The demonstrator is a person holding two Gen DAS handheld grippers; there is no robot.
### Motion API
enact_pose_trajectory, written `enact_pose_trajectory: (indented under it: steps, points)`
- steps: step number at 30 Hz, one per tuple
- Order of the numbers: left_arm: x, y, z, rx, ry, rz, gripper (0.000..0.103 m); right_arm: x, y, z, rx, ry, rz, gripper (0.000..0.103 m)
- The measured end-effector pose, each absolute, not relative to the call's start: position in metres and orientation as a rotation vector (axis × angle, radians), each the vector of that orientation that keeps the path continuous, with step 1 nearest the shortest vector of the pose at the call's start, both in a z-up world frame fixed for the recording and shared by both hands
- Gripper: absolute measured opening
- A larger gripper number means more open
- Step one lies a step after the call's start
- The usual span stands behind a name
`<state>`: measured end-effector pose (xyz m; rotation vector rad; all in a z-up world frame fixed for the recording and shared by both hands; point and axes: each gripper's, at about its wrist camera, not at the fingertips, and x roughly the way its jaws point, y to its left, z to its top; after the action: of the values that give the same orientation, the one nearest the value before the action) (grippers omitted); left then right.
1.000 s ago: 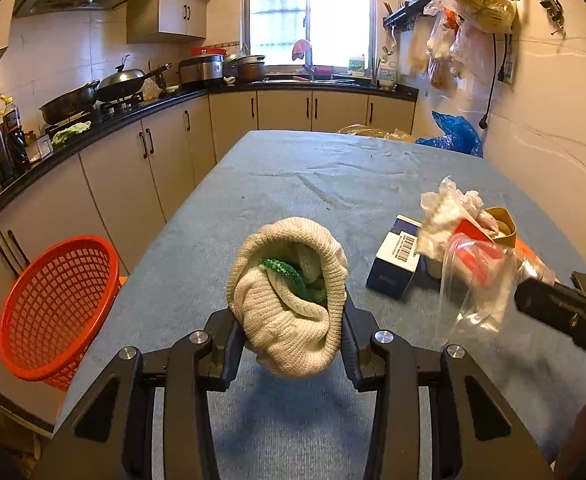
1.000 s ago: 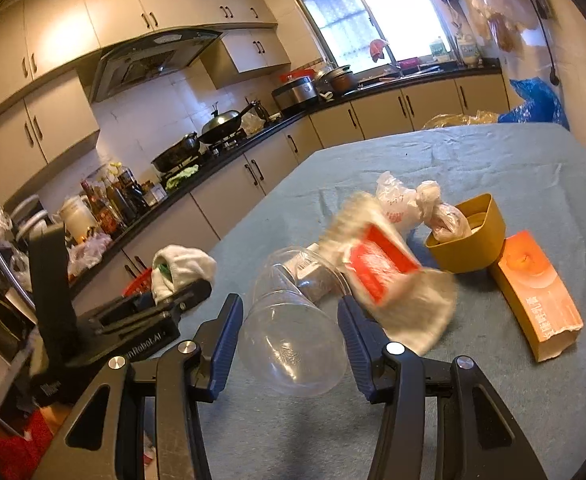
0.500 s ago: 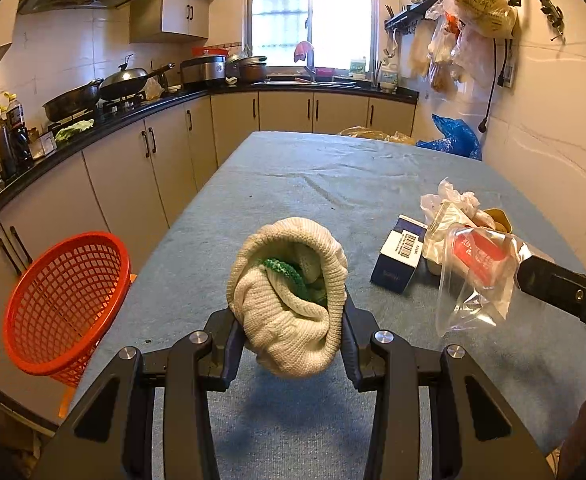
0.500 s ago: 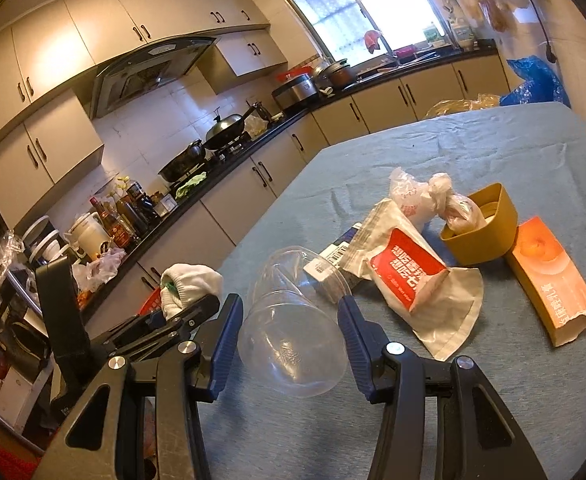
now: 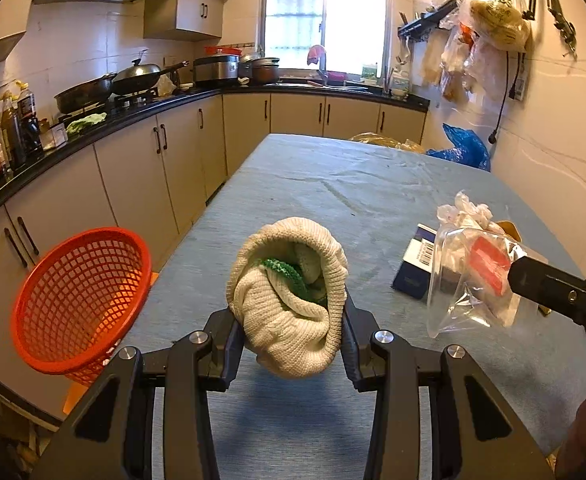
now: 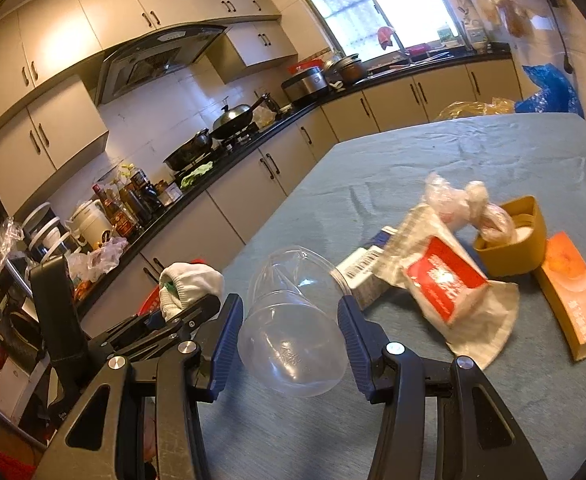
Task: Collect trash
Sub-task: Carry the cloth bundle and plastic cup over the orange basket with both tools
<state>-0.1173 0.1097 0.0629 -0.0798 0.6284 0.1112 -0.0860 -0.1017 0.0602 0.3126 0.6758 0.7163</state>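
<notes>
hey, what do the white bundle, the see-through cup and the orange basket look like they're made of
White bundle: probably knitted cotton, matte; ribbed stitches show.
See-through cup: thin clear plastic, glossy; the table shows through it.
Orange basket: likely moulded plastic, slightly shiny; open lattice walls.

Red-labelled packet (image 6: 441, 284) motion-blurred, blue box (image 5: 415, 268) partly hidden behind cup (image 5: 465, 280)

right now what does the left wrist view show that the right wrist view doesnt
Only the left wrist view shows the whole orange mesh basket beside the table, and the hanging bags on the wall.

Only the right wrist view shows the orange box lying next to the yellow container.

Both show the left gripper clamped on the balled white glove, the right gripper holding the clear plastic cup, and the blue-covered table.
</notes>
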Motion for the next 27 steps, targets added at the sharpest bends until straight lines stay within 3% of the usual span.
enact_pose_trajectory:
  steps: [27]
  points:
    - [-0.149,0.251,0.077,-0.258,0.571,0.372,0.040,-0.056,0.052,0.088,0.194,0.766,0.912,0.053]
